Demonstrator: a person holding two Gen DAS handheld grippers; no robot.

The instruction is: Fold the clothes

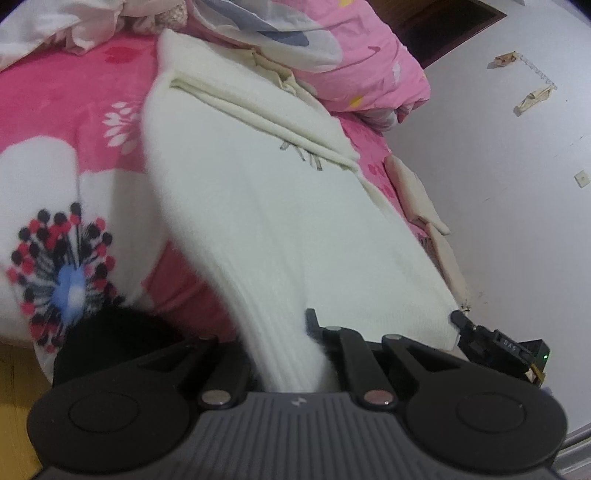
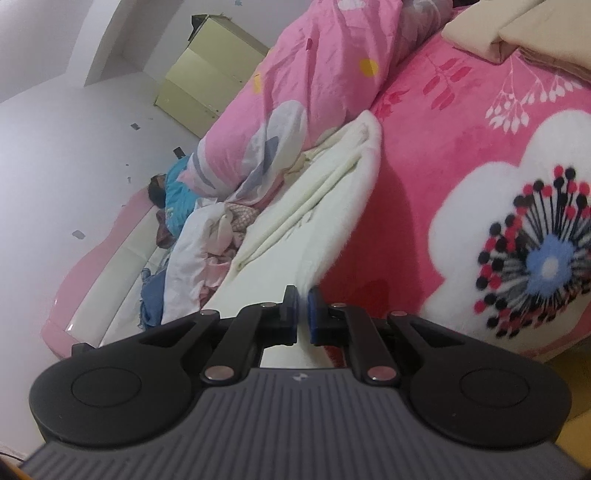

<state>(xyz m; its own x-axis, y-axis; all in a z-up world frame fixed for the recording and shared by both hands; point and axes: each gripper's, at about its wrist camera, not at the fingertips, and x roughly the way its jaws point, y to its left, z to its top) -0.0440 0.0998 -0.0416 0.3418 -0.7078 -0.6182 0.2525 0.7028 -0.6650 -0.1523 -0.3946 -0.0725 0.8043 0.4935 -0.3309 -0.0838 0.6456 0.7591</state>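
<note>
A: What was on the bed?
B: A white fuzzy sweater (image 1: 280, 206) lay on the pink flower blanket (image 1: 74, 103). It stretched from the near edge of the bed up to the pink quilt (image 1: 354, 55) at the far end.

A: What did the left gripper (image 1: 291, 354) do?
B: It was squeezed shut on the sweater's ribbed bottom edge. The cloth bunched up between its two black fingers, and one finger was hidden under the cloth.

A: And the right gripper (image 2: 303, 314)?
B: Its blue pads (image 2: 314, 314) were pressed almost together, pinching the other bottom corner of the sweater. A thin bit of white fluff showed between them. From the left camera you could see its black tip (image 1: 461, 321) at that corner.

A: Was the sweater flat?
B: Mostly. A folded strip, maybe a sleeve (image 1: 258, 110), lay slanted across the top part. I could not tell for sure.

A: Anything else nearby?
B: A pile of mixed clothes (image 2: 218, 236) sat beside the sweater, and a folded cream cloth (image 2: 517, 33) lay well apart, at the far side of the blanket
</note>
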